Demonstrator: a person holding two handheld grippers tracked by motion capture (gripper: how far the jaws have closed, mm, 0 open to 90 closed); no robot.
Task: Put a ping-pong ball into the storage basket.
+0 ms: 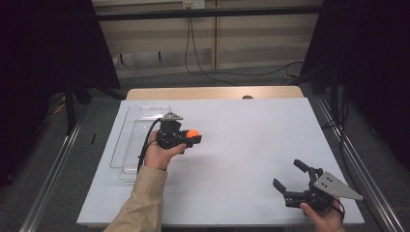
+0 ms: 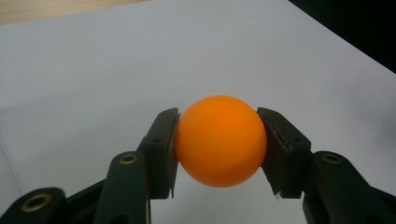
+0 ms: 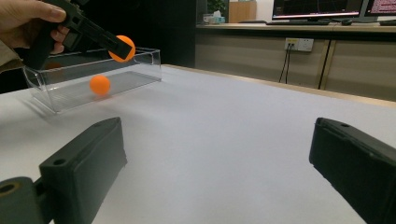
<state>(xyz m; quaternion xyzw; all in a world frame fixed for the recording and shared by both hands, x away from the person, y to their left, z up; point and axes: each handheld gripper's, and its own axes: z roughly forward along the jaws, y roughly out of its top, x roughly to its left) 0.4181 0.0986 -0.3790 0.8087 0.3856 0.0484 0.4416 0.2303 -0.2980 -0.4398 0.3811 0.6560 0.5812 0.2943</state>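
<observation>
Orange ball (image 2: 220, 141) clamped between left gripper (image 1: 193, 137) jaws; right gripper (image 1: 291, 175) jaws apart, empty.

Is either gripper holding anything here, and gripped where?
The left gripper holds an orange ball, its fingers pressing on opposite sides at the ball's widest part. The right gripper is open and holds nothing.

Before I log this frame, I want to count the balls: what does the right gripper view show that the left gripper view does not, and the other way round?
The right gripper view alone shows the clear plastic bin, a second orange ball inside it, and the right tool with its jaws wide apart. The left gripper view alone shows, close up, both pads of the left tool pressing the held ball's sides. Both show the held orange ball and the white table sheet.
</observation>
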